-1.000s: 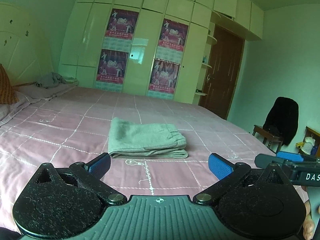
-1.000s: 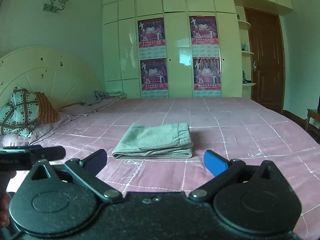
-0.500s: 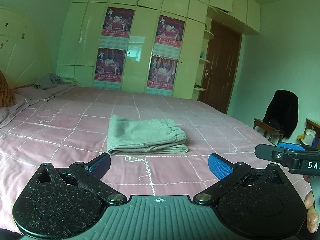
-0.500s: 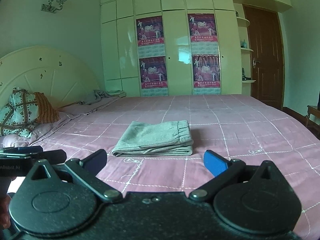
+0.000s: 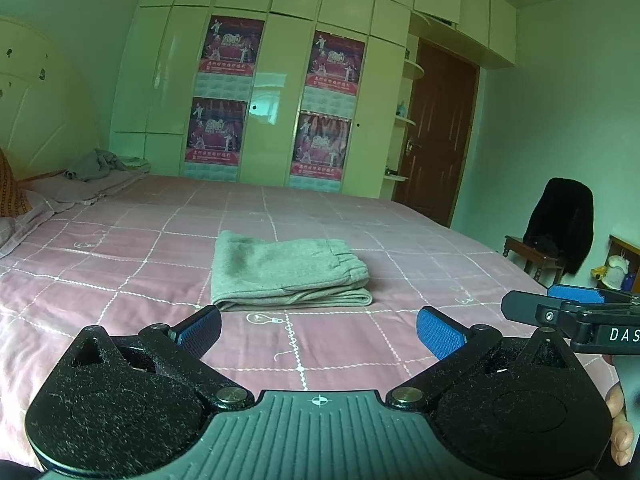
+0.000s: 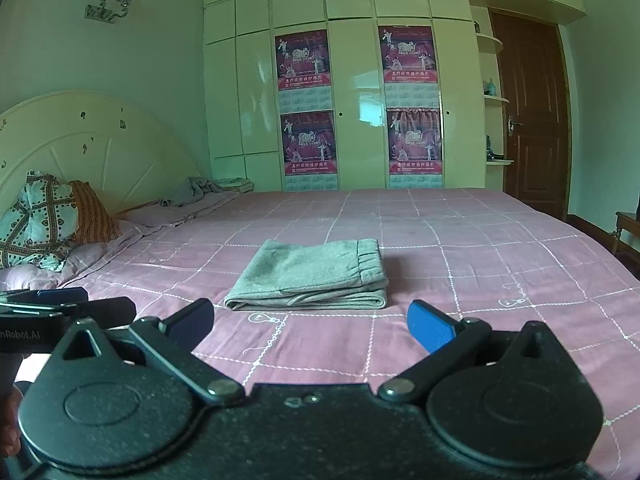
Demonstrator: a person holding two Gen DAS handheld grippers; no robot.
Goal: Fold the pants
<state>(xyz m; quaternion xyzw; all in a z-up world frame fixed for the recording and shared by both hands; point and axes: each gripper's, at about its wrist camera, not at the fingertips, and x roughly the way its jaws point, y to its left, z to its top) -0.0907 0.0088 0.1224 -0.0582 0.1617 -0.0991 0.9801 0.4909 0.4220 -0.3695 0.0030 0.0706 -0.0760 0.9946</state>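
Our left gripper [image 5: 318, 332] fills the bottom of the left wrist view with its blue pads spread wide, and nothing sits between them. They hang in the air above the pink checked bedspread [image 5: 120, 264], touching neither cloth nor bed. Our right gripper [image 6: 310, 326] is in the same state in its own view: jaws wide apart, empty, clear of the sheet. Each gripper also shows in the other's view, the right one at the right edge of the left view and the left one at the left edge of the right view, so they are side by side.

Outward from the fingertips, the grey pants [image 5: 286, 274] lie just above the gap between the pads, in the middle of both frames. In the right wrist view the pants [image 6: 316, 274] sit centred too, so we judge neither hand clearly nearer. They form a flat stacked rectangle, its long axis running left to right across the frame. The elastic waistband is at the right end and the layered edges face us.

From how the bundle lies, we judge the folding done or nearly so. Any further move would mean reaching straight forward and down to the near edge.

Beyond, at the upper middle, stands a wardrobe [image 5: 280, 80] with posters.
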